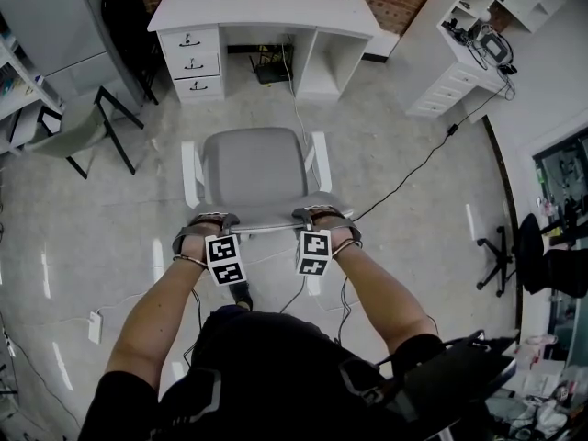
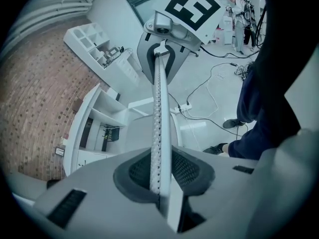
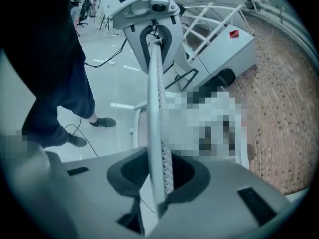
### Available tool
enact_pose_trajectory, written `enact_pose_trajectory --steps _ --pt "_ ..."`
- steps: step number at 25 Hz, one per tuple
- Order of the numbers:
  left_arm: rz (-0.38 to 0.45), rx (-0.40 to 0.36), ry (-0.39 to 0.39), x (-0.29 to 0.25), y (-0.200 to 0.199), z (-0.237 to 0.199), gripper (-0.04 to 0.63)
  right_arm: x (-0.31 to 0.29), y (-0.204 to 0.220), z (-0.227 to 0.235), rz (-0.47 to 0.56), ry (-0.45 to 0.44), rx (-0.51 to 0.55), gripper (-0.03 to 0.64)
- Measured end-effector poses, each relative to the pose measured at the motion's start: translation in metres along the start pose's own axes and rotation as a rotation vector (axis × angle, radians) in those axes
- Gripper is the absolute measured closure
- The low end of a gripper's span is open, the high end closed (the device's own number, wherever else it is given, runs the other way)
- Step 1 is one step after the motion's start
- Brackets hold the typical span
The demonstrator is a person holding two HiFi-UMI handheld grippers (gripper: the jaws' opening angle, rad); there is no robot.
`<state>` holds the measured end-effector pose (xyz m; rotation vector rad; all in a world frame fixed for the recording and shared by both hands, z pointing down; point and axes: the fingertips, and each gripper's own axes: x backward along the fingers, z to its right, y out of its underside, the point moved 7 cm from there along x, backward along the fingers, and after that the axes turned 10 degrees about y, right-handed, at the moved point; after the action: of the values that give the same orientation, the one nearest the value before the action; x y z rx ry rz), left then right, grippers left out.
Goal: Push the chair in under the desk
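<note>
Top rim of chair (image 1: 253,168) back is clamped by left gripper (image 1: 213,220) and right gripper (image 1: 317,215), side by side; desk (image 1: 262,12) is seen at 12 o'clock, apart from chair

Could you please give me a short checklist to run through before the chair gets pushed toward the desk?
1. Left hand-held gripper clamped on the backrest top edge: ok.
2. Right hand-held gripper clamped on the same edge: ok.
3. Chair faces the desk and roughly lines up with its kneehole: ok.
4. Floor between chair and desk free: not ok, a cable runs out of the kneehole past the chair.
5. Kneehole free to its full depth: cannot tell, a dark object sits at its back.
</note>
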<state>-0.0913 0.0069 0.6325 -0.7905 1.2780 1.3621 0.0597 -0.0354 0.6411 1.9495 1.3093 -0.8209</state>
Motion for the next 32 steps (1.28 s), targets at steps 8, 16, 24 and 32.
enact_pose_trajectory --steps 8,16,24,32 --pt "0.020 -0.001 0.065 0.000 0.001 -0.004 0.531 -0.004 -0.002 0.003 -0.058 -0.017 -0.004 0.535" --pt "0.052 0.006 0.121 -0.003 0.002 -0.010 0.540 -0.010 -0.001 0.008 -0.110 -0.059 -0.052 0.526" --pt "0.104 -0.009 0.130 -0.003 0.010 -0.024 0.541 -0.017 -0.006 0.017 -0.172 -0.066 -0.088 0.523" --pt "0.123 -0.038 0.142 -0.004 0.024 -0.037 0.541 -0.027 -0.017 0.023 -0.209 -0.061 -0.121 0.520"
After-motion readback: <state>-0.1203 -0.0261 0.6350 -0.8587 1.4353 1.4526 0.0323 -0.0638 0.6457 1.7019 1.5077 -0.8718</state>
